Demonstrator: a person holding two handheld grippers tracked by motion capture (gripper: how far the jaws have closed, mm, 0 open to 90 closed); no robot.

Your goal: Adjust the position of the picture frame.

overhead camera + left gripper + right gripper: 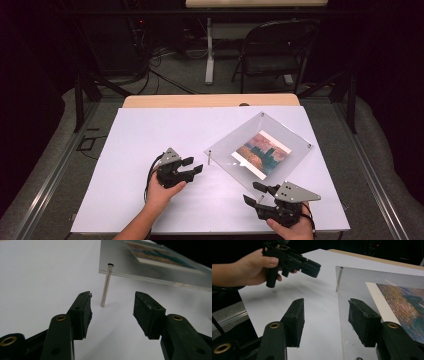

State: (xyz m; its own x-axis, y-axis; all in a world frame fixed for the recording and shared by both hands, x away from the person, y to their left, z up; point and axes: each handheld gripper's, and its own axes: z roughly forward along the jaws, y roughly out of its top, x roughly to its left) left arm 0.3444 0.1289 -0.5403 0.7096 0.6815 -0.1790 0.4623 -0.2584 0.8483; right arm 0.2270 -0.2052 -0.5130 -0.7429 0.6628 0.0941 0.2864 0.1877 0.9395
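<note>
In the high view, a clear acrylic frame (260, 150) is seen lying on the white tabletop (150, 140), right of centre and turned so that its corners point like a diamond; a colourful print (262, 153) is sandwiched inside it. The frame is raised off the surface on thin metal standoffs, which is judged to be why its near corner appears to float above the sheet. The left gripper (192, 167) is held just beside the frame's left corner, its jaws parted and empty, aimed at the metal post (209, 158) standing there. In the left gripper view, that post is seen upright between and slightly beyond the two pads, untouched, with its screw head seated at the corner of the plate; the jaws seem to be narrowed to suit so slim a part, so a pinch or a twist of the post is judged to be the step in hand. The right gripper (255, 192) is kept at the frame's near corner, also released and grasping nothing. In the right gripper view, one pad is seen over the acrylic edge and the other over bare tabletop, a straddling placement probably chosen so that the plate can be steadied while the post is worked.
</note>
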